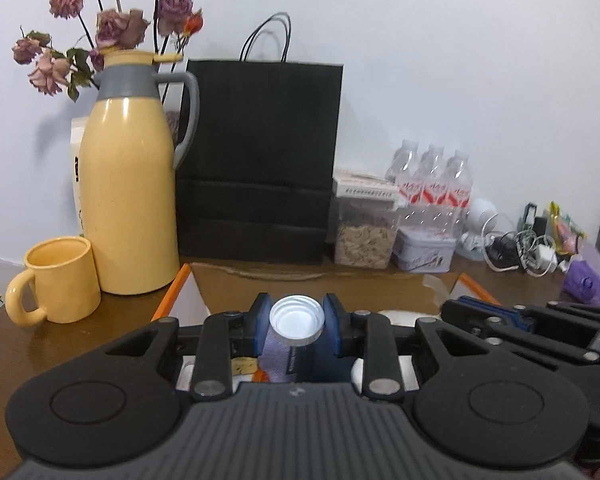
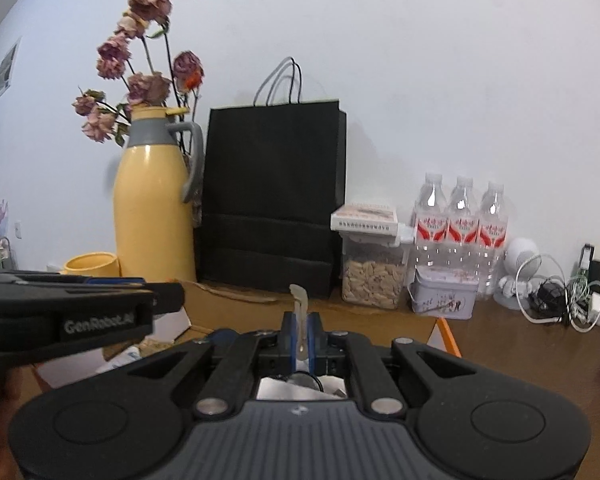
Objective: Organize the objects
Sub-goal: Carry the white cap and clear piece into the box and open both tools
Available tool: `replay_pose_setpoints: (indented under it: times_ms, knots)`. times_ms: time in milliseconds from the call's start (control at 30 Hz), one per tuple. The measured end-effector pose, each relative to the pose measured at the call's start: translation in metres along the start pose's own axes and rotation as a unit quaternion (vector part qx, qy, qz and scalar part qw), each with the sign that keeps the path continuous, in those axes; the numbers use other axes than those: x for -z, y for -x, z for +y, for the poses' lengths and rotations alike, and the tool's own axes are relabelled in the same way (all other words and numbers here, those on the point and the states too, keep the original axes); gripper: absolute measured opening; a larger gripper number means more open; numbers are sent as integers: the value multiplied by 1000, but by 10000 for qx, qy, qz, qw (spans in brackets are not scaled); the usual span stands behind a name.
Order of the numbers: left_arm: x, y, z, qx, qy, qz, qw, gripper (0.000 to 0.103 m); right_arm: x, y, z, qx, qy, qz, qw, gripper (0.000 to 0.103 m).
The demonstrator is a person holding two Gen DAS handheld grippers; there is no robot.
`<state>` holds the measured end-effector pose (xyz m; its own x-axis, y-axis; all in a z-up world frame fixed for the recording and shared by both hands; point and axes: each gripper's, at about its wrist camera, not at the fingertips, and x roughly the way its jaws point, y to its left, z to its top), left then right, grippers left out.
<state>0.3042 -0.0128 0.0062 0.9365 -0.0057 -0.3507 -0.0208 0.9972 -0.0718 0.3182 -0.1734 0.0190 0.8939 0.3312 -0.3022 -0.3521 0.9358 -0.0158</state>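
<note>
My left gripper [image 1: 297,322] is shut on a small bottle with a white cap [image 1: 297,320] and a purple label, held above an open cardboard box [image 1: 312,288]. My right gripper [image 2: 300,330] is shut on a thin pale, curved strip [image 2: 300,304] that sticks up between the blue pads, also above the box [image 2: 312,316]. The right gripper shows at the right in the left wrist view [image 1: 540,328]; the left gripper shows at the left in the right wrist view [image 2: 80,308]. The box's contents are mostly hidden by the grippers.
On the brown table stand a yellow mug [image 1: 56,280], a yellow thermos jug [image 1: 130,196] with dried roses, a black paper bag [image 1: 260,160], a clear jar of nuts [image 1: 364,236], a tin [image 1: 424,254], water bottles [image 1: 432,184], and tangled cables [image 1: 520,248] at the right.
</note>
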Motion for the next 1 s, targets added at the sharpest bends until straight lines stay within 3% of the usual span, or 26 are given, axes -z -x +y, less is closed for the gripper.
replay_pose_setpoints:
  times_ms: [267,333,367,400,433,467,500,600,667,1000]
  knots:
    - [4,-9,6,-62,-68,126,9999,30,9,-8,-7,86,-91,226,9997,10]
    - [4,-8,6,-130,-111,106,9998,40,10,-7,-8,99,-118,249,9996,15]
    - [4,-7,5,-133,-138,83,9998,57,10,-6,-9,125,-155,227,9995,18]
    - [5,-7,4,-131,-156,36,9998,77,11,-5,-9,151,-206,222,9994,32]
    - [5,-6,4,-143,-165,-12,9998,85,11,-4,-10,181,-240,224,9993,42]
    - [5,-5,3,-196,-172,-45,9996,98,11,-4,-9,196,-244,205,9993,64]
    - [5,-5,2,-242,-195,-67,9995,103,12,-3,-9,229,-232,178,9993,78]
    - [5,-5,2,-327,-199,-75,9992,103,12,-2,-8,329,-194,154,9992,96]
    - [4,-6,3,-358,-171,-57,9992,103,12,-3,-8,396,-191,164,9989,102]
    - [-3,15,7,-452,-104,-255,9986,103,9,9,-12,396,-281,169,9987,103]
